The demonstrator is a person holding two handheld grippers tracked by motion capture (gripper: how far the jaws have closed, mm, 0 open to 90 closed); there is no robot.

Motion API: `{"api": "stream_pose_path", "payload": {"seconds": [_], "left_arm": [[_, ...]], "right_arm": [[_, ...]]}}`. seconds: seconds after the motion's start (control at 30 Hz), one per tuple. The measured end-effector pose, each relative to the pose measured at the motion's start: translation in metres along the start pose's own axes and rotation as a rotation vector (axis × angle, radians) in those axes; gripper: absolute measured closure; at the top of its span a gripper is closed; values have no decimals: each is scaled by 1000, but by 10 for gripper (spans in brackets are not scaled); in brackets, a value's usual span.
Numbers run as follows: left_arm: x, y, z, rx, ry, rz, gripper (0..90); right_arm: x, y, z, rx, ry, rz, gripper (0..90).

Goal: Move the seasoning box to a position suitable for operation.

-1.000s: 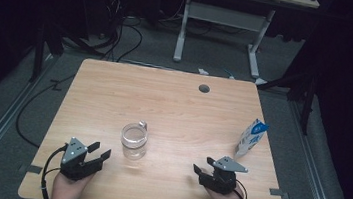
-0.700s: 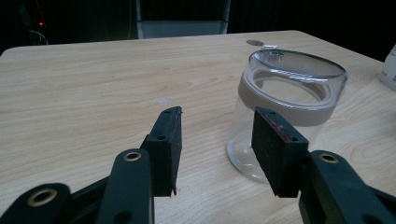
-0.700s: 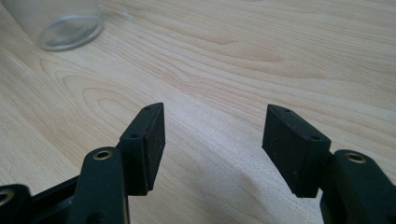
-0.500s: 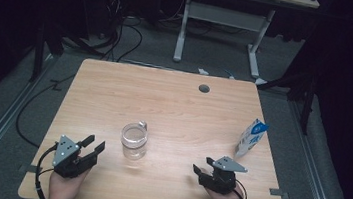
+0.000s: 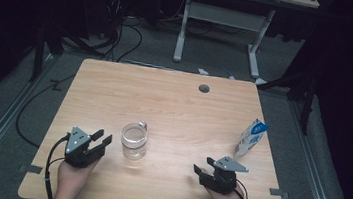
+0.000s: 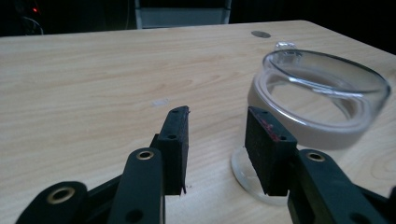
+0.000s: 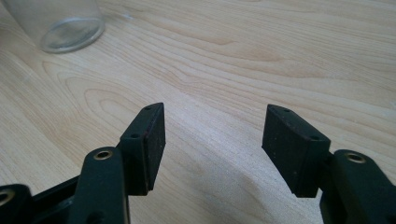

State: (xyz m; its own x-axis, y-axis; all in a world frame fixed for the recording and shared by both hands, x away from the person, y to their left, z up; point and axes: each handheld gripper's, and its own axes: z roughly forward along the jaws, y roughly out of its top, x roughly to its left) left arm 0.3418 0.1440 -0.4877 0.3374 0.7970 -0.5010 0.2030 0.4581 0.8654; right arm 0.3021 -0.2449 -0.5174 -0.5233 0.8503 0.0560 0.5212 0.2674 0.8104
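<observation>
A clear glass cup (image 5: 133,141) with a small handle stands upright on the wooden table (image 5: 174,104), near its front middle. My left gripper (image 5: 102,139) sits just left of it, pointing toward it. In the left gripper view the cup (image 6: 322,98) stands right of the right jaw, outside the gap. The left gripper (image 6: 217,140) is open; its jaws have just been closing with nothing between them. My right gripper (image 5: 199,171) rests open near the front right, well apart from the cup. Only bare wood shows between its jaws (image 7: 215,140), and the cup's base (image 7: 70,23) is far off.
A small white and blue carton (image 5: 250,138) stands upright near the table's right edge, beyond my right gripper. A round cable hole (image 5: 204,88) is at the back of the table. Desk legs and cables lie on the floor behind.
My left gripper drew left, then came forward toward the cup, and its jaws narrowed. The right gripper, cup and carton have not moved.
</observation>
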Motion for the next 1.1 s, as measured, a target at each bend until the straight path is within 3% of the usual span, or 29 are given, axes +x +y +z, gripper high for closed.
{"api": "stream_pose_path", "payload": {"seconds": [0.23,0.37,0.4,0.57,1.0,1.1], "left_arm": [[-5,7,17,-20,-3,10,585],[-2,5,24,5,2,1,652],[0,3,27,23,10,-4,729],[0,-6,32,60,4,-10,900],[-10,-23,30,86,-31,9,900],[-9,-24,29,80,-32,-5,900]], "right_arm": [[1,0,0,2,3,2,398],[1,0,0,3,4,5,398],[2,0,0,3,5,5,399],[1,0,0,4,6,5,399],[1,0,0,5,5,0,399],[1,0,0,6,4,-1,399]]}}
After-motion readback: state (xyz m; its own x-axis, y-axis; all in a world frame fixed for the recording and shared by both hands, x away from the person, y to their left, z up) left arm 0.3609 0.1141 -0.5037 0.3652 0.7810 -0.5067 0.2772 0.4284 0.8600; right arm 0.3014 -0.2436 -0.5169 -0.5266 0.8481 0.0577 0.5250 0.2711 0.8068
